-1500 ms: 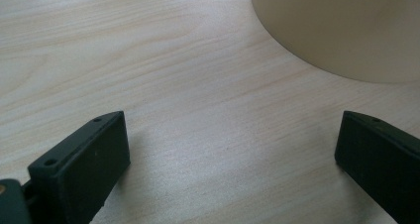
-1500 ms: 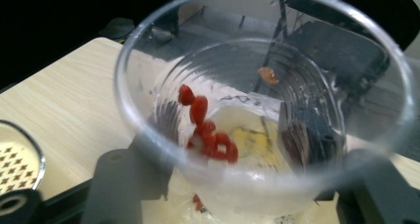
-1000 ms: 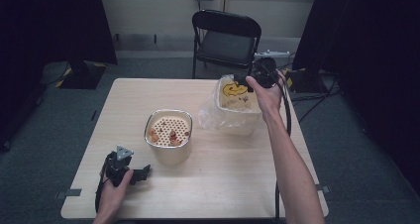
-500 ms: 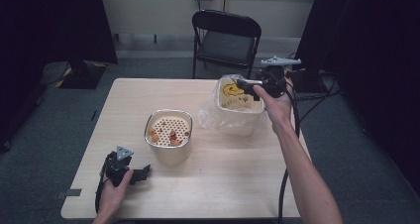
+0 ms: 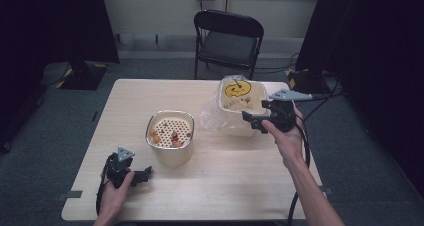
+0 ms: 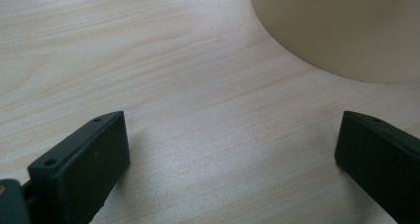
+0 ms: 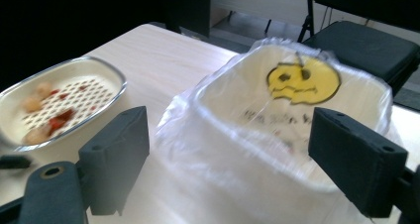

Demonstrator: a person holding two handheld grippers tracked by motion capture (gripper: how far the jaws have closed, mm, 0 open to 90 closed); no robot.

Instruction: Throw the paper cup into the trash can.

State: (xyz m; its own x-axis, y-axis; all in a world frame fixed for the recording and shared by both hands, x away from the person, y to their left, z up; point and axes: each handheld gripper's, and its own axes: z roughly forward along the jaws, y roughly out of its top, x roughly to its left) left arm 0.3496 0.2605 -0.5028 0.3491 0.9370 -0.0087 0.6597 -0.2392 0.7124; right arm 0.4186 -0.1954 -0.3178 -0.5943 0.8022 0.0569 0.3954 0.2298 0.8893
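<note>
Right gripper (image 5: pixel 256 122): your jaws, just opening, stand apart, empty, beside the bag-lined tub (image 5: pixel 239 106).
Left gripper (image 5: pixel 141 175): jaws apart, at 7 o'clock on the table (image 5: pixel 225 181).
Strainer pot (image 5: pixel 170 136): mid-table.
Room: chair (image 5: pixel 227 41) at 12 o'clock; grey floor.

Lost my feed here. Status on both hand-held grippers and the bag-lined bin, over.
Left hand-held gripper open, empty, resting on table. Right hand-held gripper open, empty, at bag-lined bin. Strainer pot beside it, nothing blocking.
</note>
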